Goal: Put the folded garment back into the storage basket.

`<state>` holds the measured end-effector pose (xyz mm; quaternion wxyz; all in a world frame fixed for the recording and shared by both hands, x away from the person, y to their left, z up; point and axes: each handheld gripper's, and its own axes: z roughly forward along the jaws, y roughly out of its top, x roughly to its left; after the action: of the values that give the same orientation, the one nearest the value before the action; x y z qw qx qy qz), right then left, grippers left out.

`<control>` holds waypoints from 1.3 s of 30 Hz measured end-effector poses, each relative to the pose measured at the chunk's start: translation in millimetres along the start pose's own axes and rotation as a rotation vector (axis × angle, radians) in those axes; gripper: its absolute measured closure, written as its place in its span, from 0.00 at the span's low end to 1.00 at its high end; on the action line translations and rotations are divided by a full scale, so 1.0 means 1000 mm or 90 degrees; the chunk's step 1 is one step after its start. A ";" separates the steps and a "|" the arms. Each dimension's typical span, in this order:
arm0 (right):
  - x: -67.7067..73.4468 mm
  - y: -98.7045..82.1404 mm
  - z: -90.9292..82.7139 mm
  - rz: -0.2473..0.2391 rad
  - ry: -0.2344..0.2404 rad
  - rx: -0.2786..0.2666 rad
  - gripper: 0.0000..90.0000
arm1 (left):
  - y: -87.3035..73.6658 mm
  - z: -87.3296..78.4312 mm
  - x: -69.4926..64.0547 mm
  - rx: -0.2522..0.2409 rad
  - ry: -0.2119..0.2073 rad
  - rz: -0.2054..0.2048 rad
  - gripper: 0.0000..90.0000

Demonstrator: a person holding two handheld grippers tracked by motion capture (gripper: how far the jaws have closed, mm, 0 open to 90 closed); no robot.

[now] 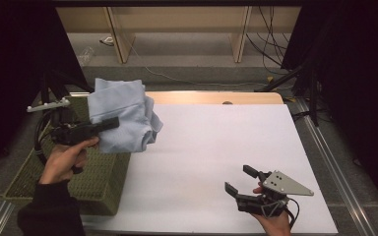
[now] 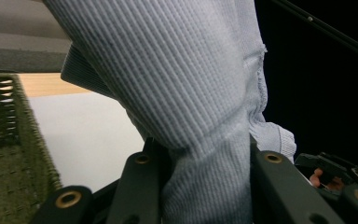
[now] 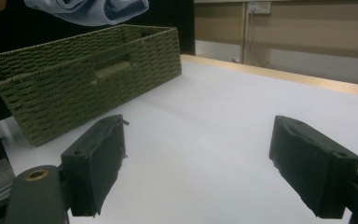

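L tool clamps blue cloth above basket; R tool jaws apart.

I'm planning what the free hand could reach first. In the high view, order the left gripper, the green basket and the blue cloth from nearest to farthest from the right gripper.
From the right gripper, near the table's front right:
1. Green basket, at the table's left edge.
2. Blue cloth, held up over the basket's far end.
3. Left gripper, clamped on the cloth; too close to the cloth to rank apart.

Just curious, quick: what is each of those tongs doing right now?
Left tongs: closed on the light blue cloth, held above the green basket.
Right tongs: open, holding nothing.
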<state>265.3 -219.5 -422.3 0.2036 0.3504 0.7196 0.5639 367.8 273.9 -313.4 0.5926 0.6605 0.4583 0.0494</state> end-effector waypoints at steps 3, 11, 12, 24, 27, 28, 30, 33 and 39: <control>0.000 0.000 0.000 0.001 0.000 0.000 0.21 | 0.001 -0.008 0.005 -0.011 0.005 -0.008 0.79; 0.000 0.000 0.000 -0.001 0.000 -0.001 0.21 | 0.002 -0.030 0.021 -0.032 0.020 -0.023 0.79; 0.000 0.000 0.000 0.000 0.000 0.001 0.21 | 0.002 -0.032 0.023 -0.030 0.021 -0.025 0.79; 0.000 0.000 0.001 -0.002 0.000 0.001 0.21 | -0.002 -0.050 0.043 -0.036 0.054 -0.047 0.79; 0.000 0.000 0.001 -0.003 0.000 0.000 0.21 | -0.003 -0.053 0.047 -0.032 0.064 -0.050 0.79; 0.001 0.000 0.001 -0.003 0.000 0.002 0.21 | -0.003 -0.054 0.048 -0.030 0.068 -0.049 0.79; 0.001 0.000 0.001 -0.003 0.001 0.000 0.21 | -0.004 -0.056 0.051 -0.029 0.076 -0.050 0.79; 0.001 0.000 0.001 -0.003 0.001 0.001 0.21 | -0.006 -0.061 0.059 -0.029 0.087 -0.062 0.79; 0.001 0.000 0.001 -0.003 0.001 0.001 0.21 | -0.011 -0.070 0.072 -0.026 0.094 -0.077 0.79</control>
<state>265.3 -218.2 -422.6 0.2042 0.3487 0.7210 0.5629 360.8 371.7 -336.5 0.5722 0.6140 0.5390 0.0712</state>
